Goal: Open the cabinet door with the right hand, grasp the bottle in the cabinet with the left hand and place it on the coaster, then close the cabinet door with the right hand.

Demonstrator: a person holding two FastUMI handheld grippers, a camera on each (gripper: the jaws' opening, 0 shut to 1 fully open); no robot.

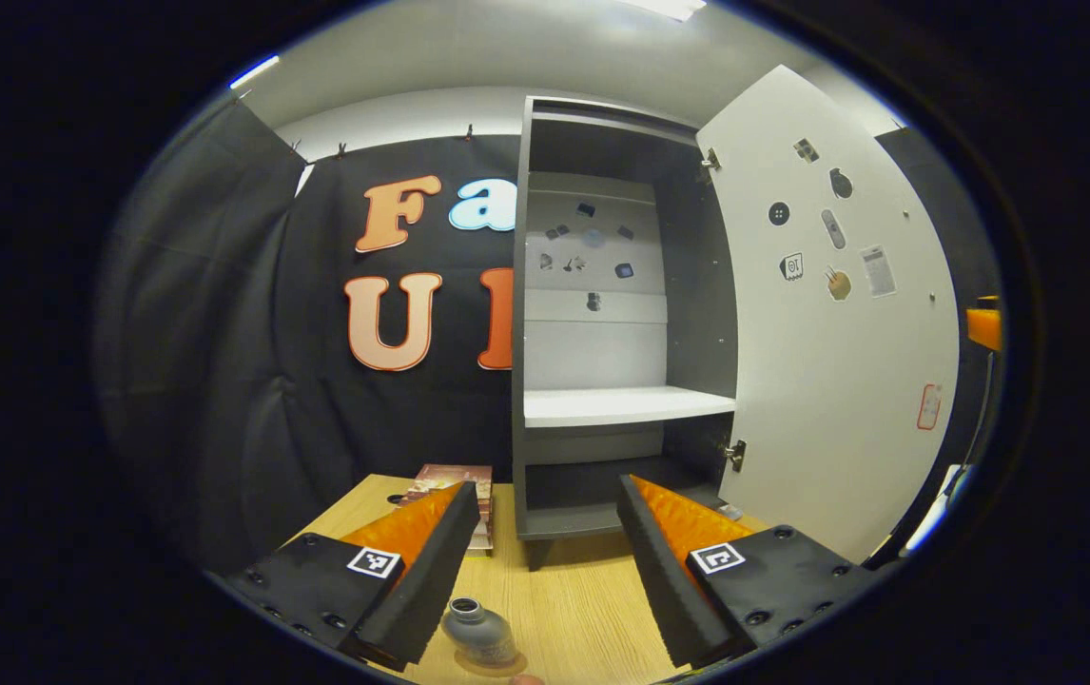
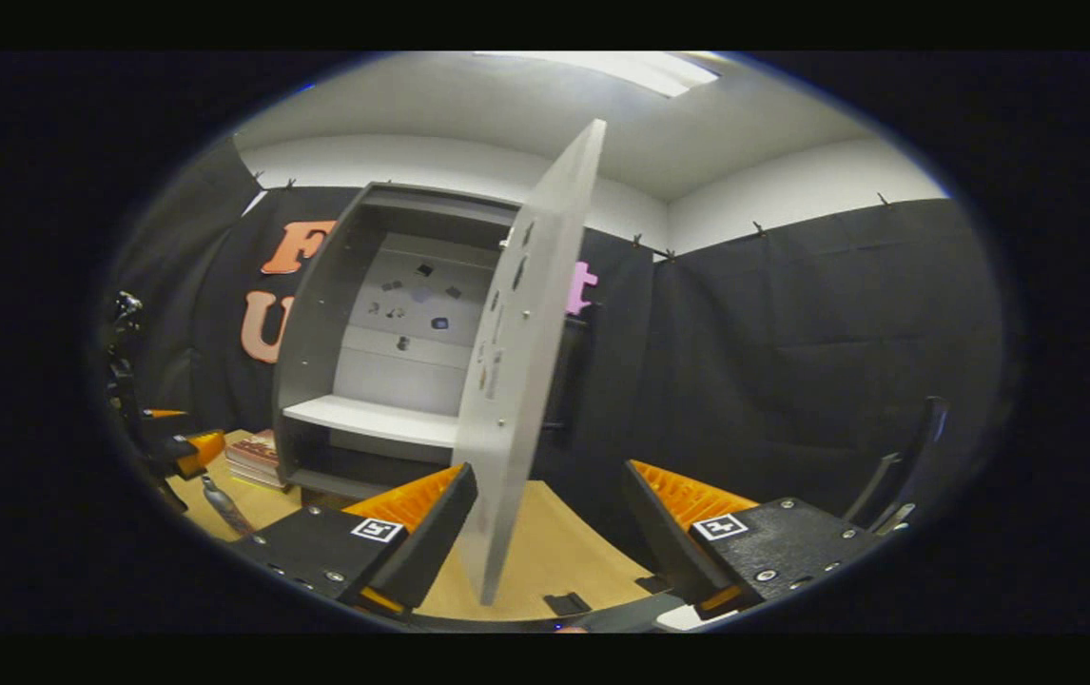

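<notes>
Both grippers spread, holding nothing

We see the left gripper (image 1: 540, 557) above the bottle (image 1: 478, 630) at 6 o'clock; the right gripper (image 2: 545, 528) straddles the door (image 2: 526, 381) edge.

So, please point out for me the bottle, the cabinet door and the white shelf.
bottle (image 1: 478, 630): left gripper view, on its grey body.
cabinet door (image 1: 840, 381): left gripper view, on its white inner face.
white shelf (image 1: 626, 404): left gripper view, on its top surface.
</notes>
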